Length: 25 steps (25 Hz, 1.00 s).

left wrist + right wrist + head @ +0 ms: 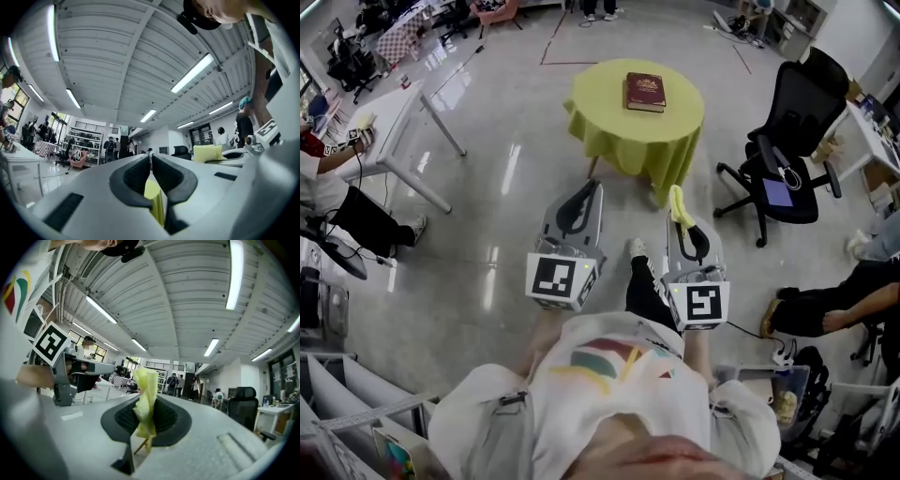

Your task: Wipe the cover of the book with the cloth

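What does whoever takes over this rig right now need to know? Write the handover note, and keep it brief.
Left gripper: fingers shut, apparently empty.
Right gripper: fingers shut on the yellow cloth, which sticks up out of them.
Book: closed, lying on the round table with the yellow-green tablecloth, ahead of both grippers and touched by neither.
Done: the cloth is in hand.
Left: step up to the table and wipe the book's cover, probably steadying the book with the left gripper.
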Tool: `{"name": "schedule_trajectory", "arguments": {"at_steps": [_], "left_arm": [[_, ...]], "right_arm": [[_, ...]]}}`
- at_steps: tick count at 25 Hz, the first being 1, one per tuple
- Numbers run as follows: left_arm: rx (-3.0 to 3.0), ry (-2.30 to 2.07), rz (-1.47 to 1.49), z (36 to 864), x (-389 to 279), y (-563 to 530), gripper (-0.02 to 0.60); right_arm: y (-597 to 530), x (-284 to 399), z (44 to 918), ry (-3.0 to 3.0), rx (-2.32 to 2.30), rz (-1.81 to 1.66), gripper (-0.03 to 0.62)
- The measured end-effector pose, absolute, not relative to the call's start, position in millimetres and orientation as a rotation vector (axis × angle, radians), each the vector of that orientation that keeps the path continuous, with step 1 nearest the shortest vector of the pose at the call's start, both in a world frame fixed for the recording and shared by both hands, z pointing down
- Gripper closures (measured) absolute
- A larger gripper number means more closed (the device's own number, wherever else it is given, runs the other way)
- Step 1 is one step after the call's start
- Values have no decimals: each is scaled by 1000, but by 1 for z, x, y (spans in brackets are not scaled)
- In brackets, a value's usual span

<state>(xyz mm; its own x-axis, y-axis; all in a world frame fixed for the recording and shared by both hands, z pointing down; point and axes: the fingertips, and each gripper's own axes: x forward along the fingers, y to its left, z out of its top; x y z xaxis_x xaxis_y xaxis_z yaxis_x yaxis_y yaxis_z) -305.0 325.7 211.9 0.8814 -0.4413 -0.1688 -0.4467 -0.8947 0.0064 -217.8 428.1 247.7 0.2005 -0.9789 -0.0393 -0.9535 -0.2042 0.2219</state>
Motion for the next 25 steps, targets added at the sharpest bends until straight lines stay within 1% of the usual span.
{"name": "schedule_trajectory", "arguments": {"at_steps": [5,7,11,14,19,25], "left_arm": [[-2980,785,211,234,-247,261,554],[-2948,800,219,225,-223,231,554],[-2925,870,277,199,-185,181,554],[-2949,910,245,204,-161,158,554],[-3021,932,136,235,-112,128,554],[-3044,931,102,237,-45,84,554]], "right_arm": [[365,-151,274,-1949,2292,-202,563],[341,-122,280,-1946,2295,-148,563],[301,-66,268,-1921,2282,-150,563],[277,-28,266,-1908,2297,-104,563],[242,25,276,-1898,2266,-59,563],[190,84,285,-1934,2243,-1,563]]}}
